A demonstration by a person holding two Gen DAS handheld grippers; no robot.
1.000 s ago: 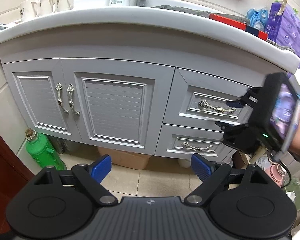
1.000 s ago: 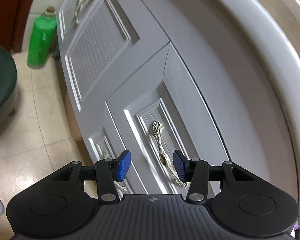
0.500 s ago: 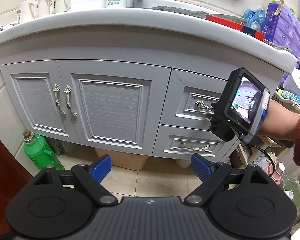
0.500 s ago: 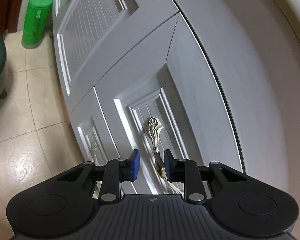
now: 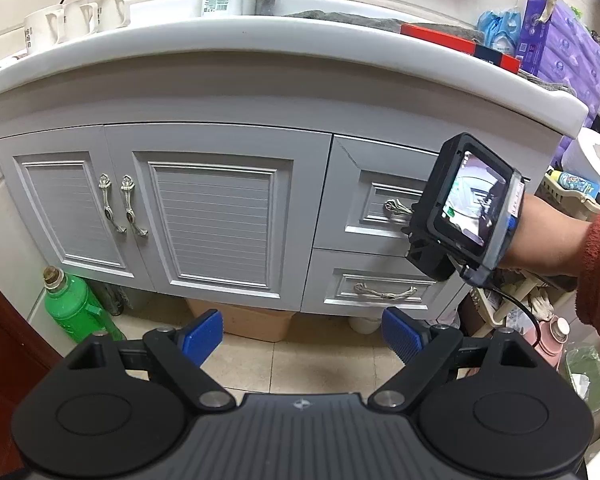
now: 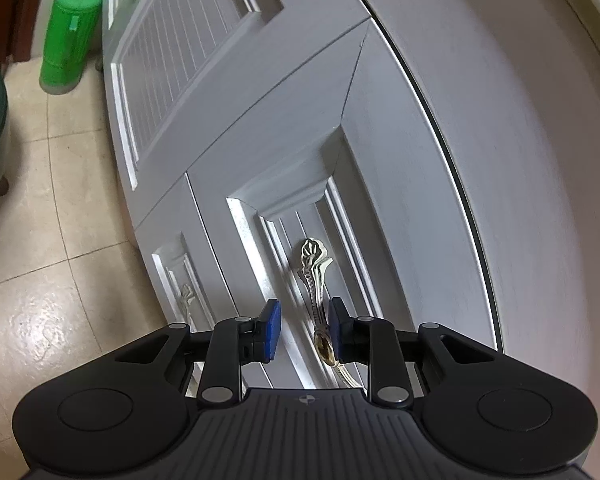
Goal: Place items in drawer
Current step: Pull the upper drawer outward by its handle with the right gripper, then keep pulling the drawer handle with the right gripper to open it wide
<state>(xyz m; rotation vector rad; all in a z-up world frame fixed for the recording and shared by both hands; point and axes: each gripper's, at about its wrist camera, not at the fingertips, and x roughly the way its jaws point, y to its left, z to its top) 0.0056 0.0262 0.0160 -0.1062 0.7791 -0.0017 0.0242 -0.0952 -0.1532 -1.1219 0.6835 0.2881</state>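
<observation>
A grey-white vanity [image 5: 220, 92] with moulded panel fronts and a curved glossy countertop fills the bathroom scene. Its upper drawer [image 6: 384, 216], on the right side of the cabinet above a second drawer [image 5: 380, 280], is shut, bearing an ornate, leaf-ended silver handle [image 6: 318, 280]. The right gripper [image 6: 304, 334] straddles that handle, ribbed blue pads narrowly parted, the right pad touching the metal. The left gripper [image 5: 300, 334] hangs back, fingers spread wide over beige tiled floor. A green plastic bottle [image 5: 74, 312] stands at the cabinet's left corner.
</observation>
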